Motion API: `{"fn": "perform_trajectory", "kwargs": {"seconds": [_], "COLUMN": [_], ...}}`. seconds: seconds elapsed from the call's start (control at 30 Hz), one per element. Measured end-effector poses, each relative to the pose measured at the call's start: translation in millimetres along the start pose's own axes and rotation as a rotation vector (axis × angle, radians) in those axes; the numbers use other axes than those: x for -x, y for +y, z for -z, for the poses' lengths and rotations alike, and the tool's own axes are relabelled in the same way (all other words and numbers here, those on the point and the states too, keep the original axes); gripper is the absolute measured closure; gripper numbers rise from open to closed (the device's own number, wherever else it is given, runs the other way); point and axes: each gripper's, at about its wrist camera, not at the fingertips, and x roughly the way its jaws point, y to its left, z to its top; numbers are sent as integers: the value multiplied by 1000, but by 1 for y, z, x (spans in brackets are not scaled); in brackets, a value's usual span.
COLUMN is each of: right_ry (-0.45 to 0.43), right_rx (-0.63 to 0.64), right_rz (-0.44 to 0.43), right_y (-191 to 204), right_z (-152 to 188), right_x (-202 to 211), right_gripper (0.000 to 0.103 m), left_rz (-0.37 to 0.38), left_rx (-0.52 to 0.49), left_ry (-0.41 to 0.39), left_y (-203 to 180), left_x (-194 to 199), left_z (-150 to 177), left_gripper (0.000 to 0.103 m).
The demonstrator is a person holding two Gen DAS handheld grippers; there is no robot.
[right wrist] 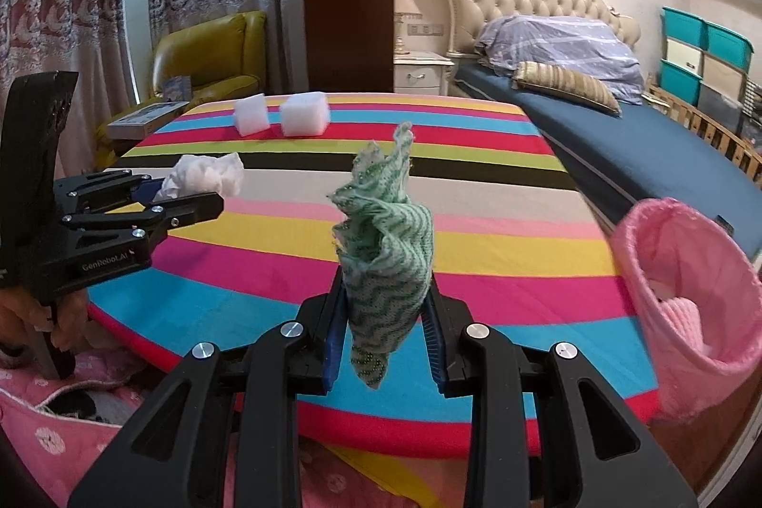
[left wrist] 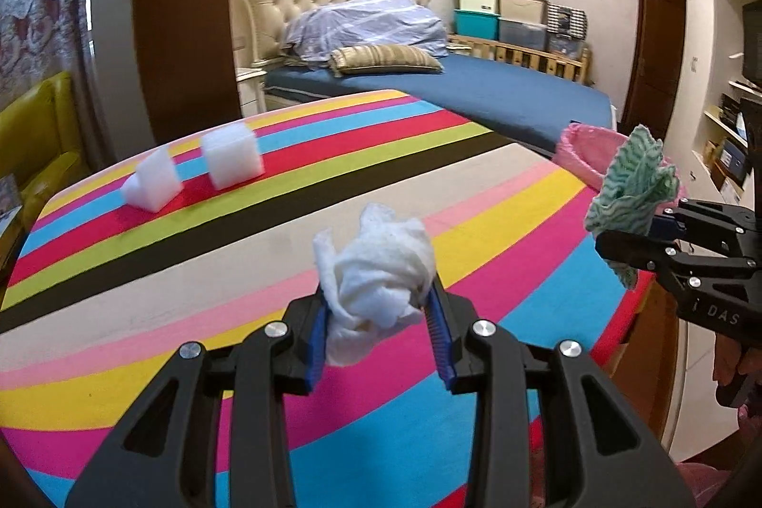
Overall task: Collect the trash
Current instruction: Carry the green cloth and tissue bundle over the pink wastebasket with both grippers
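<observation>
Your left gripper (left wrist: 378, 317) is clenched on a crumpled white tissue wad (left wrist: 376, 265), lifted clear above the striped tablecloth (left wrist: 190, 270) near the table's front edge. Your right gripper (right wrist: 383, 317) is clamped on a green-and-white wavy-patterned cloth (right wrist: 388, 241), likewise held off the surface and closer to the right edge. Each gripper also shows in the other's view: the right one (left wrist: 633, 241) with its cloth at the table's right edge, the left one (right wrist: 190, 203) with its tissue toward the left edge.

At the right edge stands the pink fabric basket (right wrist: 638, 251), its mouth tilted toward you; something pale lies inside, though what it is cannot be made out.

Toward the far left corner two white foam blocks (left wrist: 233, 158) (left wrist: 152, 184) rest on the red and blue stripes, near each other and well apart from both grippers.

Judged from this layout, the task is midway: two pieces are picked up but not yet dropped in the basket, and the two foam blocks remain to be collected. No other loose trash shows on the tablecloth.
</observation>
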Motion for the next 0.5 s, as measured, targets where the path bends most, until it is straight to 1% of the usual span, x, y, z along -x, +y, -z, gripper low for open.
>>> {"fn": "perform_trajectory", "kwargs": {"seconds": [0.27, 0.5], "right_ry": [-22, -50], "right_rx": [-70, -155], "right_rz": [66, 145], "right_y": [-42, -90], "right_z": [7, 17], "right_x": [22, 43], "right_gripper": [74, 74], "left_rz": [78, 188], "left_rx": [-42, -60], "left_ry": [7, 37], "left_y": [-31, -71], "left_x": [-10, -27], "left_z": [-22, -44], "left_gripper": [67, 67]}}
